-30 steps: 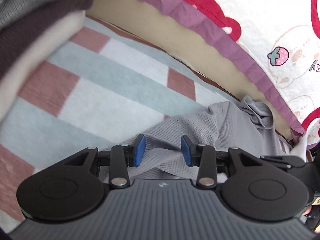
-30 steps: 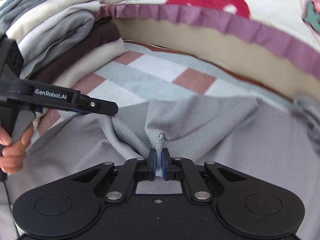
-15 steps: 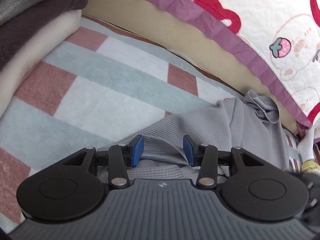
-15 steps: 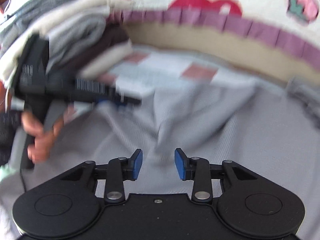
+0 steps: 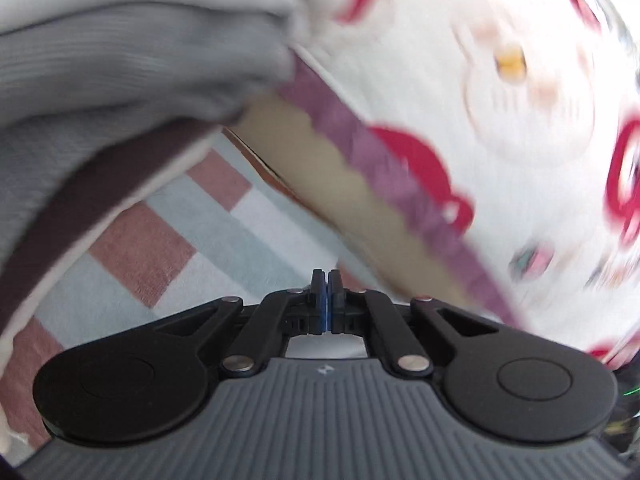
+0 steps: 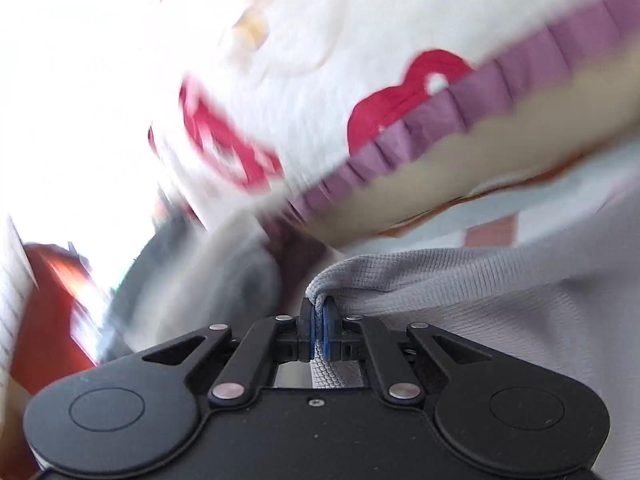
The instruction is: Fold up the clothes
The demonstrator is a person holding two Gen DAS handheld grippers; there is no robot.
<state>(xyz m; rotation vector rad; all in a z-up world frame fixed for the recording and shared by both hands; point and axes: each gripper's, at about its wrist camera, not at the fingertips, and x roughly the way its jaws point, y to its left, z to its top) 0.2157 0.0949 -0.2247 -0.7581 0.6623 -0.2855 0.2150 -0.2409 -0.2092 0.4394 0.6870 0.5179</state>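
My right gripper (image 6: 319,312) is shut on a bunched edge of the grey waffle-knit garment (image 6: 500,300). The cloth runs between its blue pads and spreads away to the right over the checked blanket. My left gripper (image 5: 326,284) is shut with its pads pressed together above the pink, teal and white checked blanket (image 5: 192,248). Only a pale sliver of cloth shows in the gap behind its pads, and the rest of the garment is hidden below the gripper body. Both views are blurred by motion.
A stack of folded clothes (image 5: 100,80) in grey, white and dark brown rises at the left. A white quilt (image 5: 500,120) with red prints and purple trim fills the back, above a beige mattress edge (image 5: 320,184). A blurred orange-red object (image 6: 44,312) sits at far left.
Both grippers went from open to shut, the right one taking hold of a garment edge. Both views have swung upward toward the quilt, and the garment has left the left wrist view.
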